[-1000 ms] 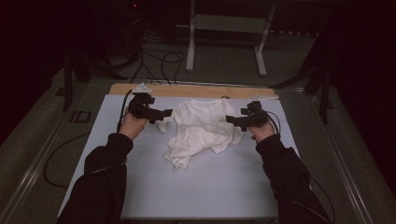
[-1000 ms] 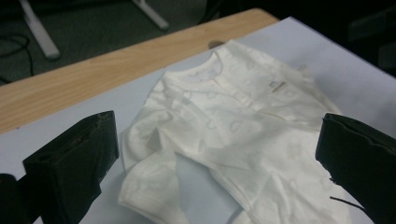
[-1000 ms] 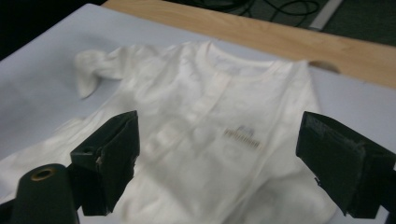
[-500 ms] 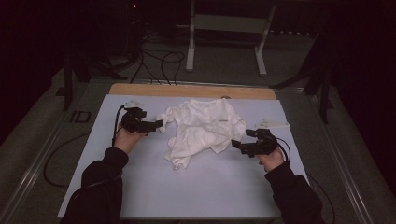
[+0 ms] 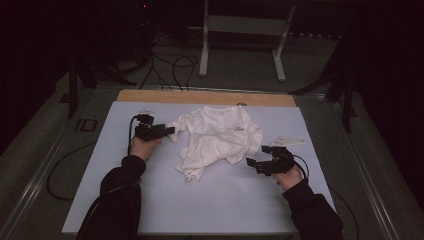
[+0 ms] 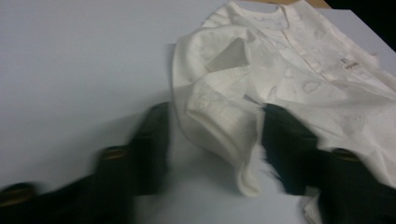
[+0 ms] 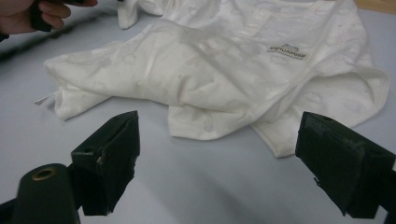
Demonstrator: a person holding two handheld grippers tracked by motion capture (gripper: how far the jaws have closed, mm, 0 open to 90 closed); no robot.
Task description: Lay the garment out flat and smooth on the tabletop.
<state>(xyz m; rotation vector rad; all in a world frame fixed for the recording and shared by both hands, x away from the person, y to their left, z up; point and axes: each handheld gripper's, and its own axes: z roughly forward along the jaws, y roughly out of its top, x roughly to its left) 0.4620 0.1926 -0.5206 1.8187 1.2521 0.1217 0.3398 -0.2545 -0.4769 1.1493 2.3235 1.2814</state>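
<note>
A crumpled white garment [image 5: 217, 137] lies on the pale surface [image 5: 150, 200], between two hand-held grippers.

The garment is in the far middle part of the surface. At its left sleeve, the left hand-held gripper [image 6: 212, 140] has its jaws open around a fold of the cloth. Near the garment's lower right edge, the right hand-held gripper [image 7: 224, 154] is wide open and holds nothing.
</note>
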